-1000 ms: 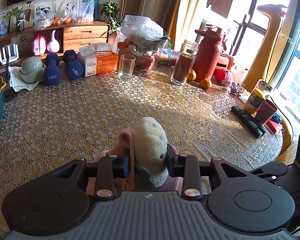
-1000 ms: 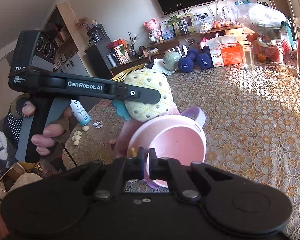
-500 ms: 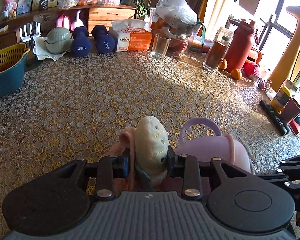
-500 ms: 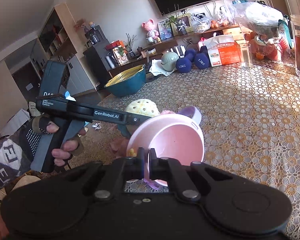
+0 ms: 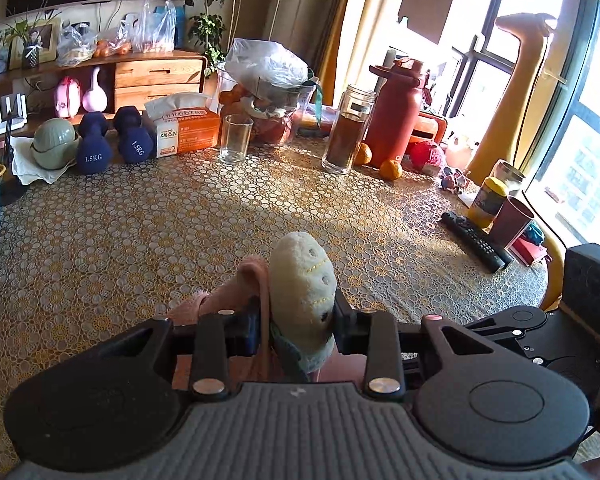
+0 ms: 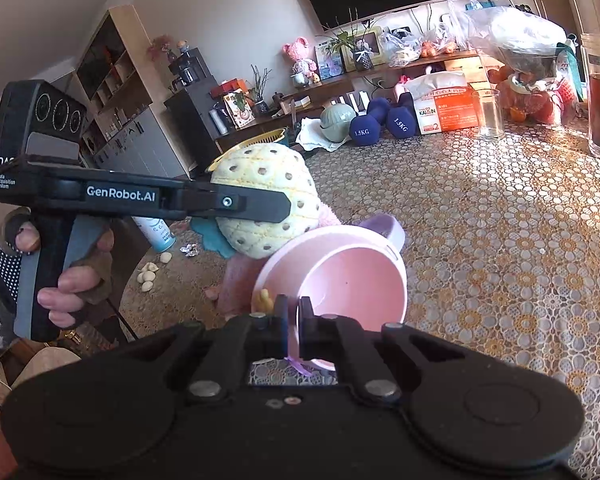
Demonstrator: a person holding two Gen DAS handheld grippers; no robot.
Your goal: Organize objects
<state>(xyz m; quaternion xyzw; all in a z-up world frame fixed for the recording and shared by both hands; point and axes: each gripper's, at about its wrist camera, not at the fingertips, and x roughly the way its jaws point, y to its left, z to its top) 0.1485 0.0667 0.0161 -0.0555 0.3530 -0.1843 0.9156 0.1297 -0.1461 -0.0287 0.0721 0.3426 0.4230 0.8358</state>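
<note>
My left gripper (image 5: 296,322) is shut on a plush toy (image 5: 302,280) with a cream, dotted, pineapple-like head and a pink body. It holds the toy above the table. In the right wrist view the same toy (image 6: 266,204) hangs just left of and above a pink cup (image 6: 340,276) with a lilac handle. My right gripper (image 6: 294,312) is shut on the near rim of that cup, which is tilted with its mouth toward the camera. The left gripper's finger (image 6: 236,202) crosses the toy's head.
At the table's (image 5: 180,232) far edge stand two blue dumbbells (image 5: 112,142), a tissue box (image 5: 186,130), an empty glass (image 5: 235,139), a jar of dark liquid (image 5: 346,136) and a red flask (image 5: 396,112). A remote (image 5: 476,240) and cups lie right. Garlic cloves (image 6: 150,274) lie left.
The left gripper with the toy dipped beside the cup half a second ago and has risen again above the cup's rim. The cup stays held and tilted.
</note>
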